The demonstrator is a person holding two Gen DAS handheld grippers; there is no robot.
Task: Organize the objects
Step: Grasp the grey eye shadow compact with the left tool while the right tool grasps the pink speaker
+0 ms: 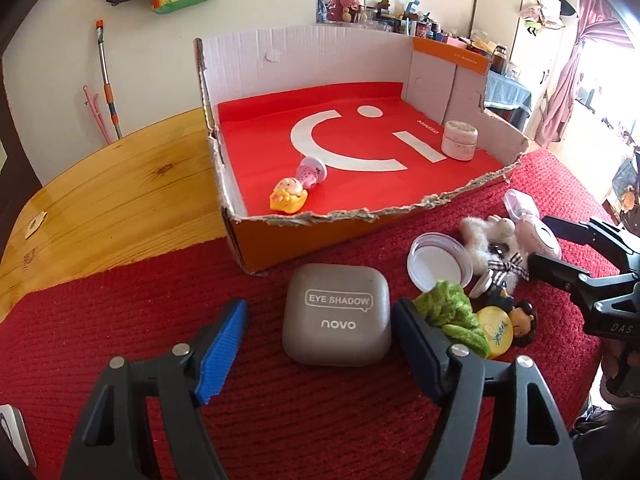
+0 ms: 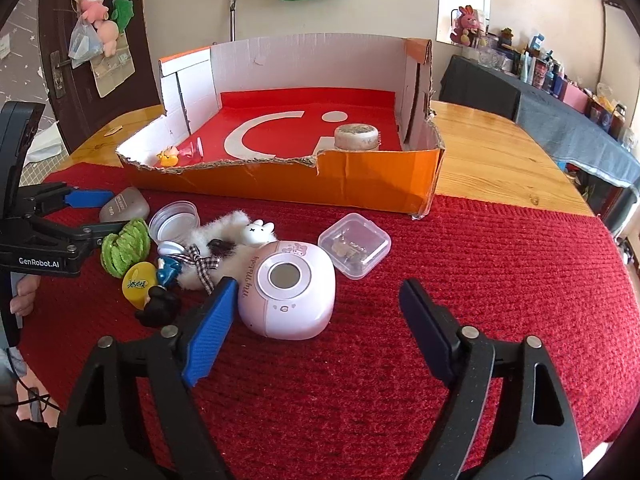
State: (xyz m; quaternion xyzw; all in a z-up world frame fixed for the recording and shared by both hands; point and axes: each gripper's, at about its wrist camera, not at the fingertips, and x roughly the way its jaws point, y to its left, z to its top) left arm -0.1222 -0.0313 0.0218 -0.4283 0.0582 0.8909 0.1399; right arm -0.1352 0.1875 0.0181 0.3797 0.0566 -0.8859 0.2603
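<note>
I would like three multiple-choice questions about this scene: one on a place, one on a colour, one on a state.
1. Where is the white jar?
A. inside the cardboard box
B. on the red mat
C. on bare wood

2. What colour is the eye shadow case?
A. pink
B. grey
C. yellow

3. How are the left tongs?
A. shut on the case
B. shut, empty
C. open around the case

Answers:
1 A, it stands on the box's red liner.
2 B, its lid is grey.
3 C, gaps show beside both pads.
</note>
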